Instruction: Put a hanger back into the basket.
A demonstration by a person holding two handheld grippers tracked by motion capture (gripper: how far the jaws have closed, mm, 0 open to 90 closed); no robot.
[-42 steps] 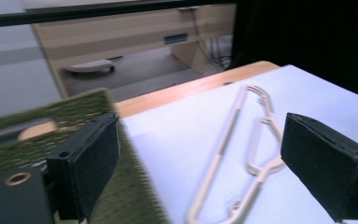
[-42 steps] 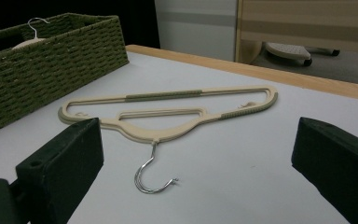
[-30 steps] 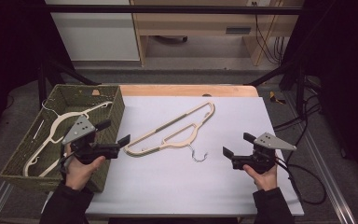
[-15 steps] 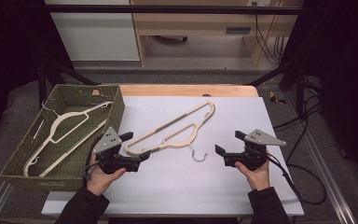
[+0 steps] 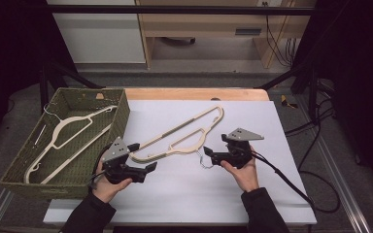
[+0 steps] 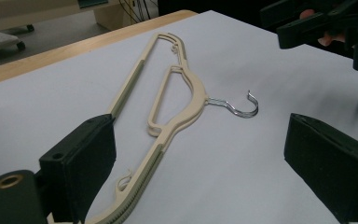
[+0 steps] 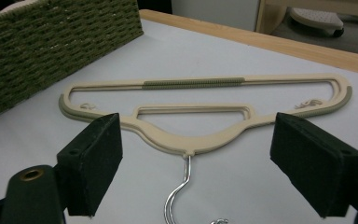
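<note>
A white-covered table (image 5: 233,194) takes up most of the high view, with a wooden strip along its far edge. A green woven basket (image 5: 24,167) sits at the table's left side, and a cream hanger (image 5: 65,141) already lies inside it.

A second cream hanger (image 5: 182,138) lies flat on the white surface just to the right of the basket, running on a slant from near-left to far-right. Its metal hook (image 5: 205,160) points toward the person's side of the table.

The left gripper (image 5: 145,158) hovers at the hanger's near-left end, beside the basket, with jaws spread wide. In the left gripper view, that end of the hanger (image 6: 135,186) runs in beside one pad, and nothing is clamped.

The right gripper (image 5: 208,155) sits right at the hook. Its jaws have just been closing a little but stand wide, and the right gripper view shows the hook (image 7: 179,198) lying between the pads without touching them.

The work in hand appears to be lifting this hanger into the basket. To do it well, each gripper should probably settle lower so the pads bracket the flat plastic or the wire squarely, then close firmly before lifting. Raising both ends together should keep the hanger level and stop it catching the basket's wall.
</note>
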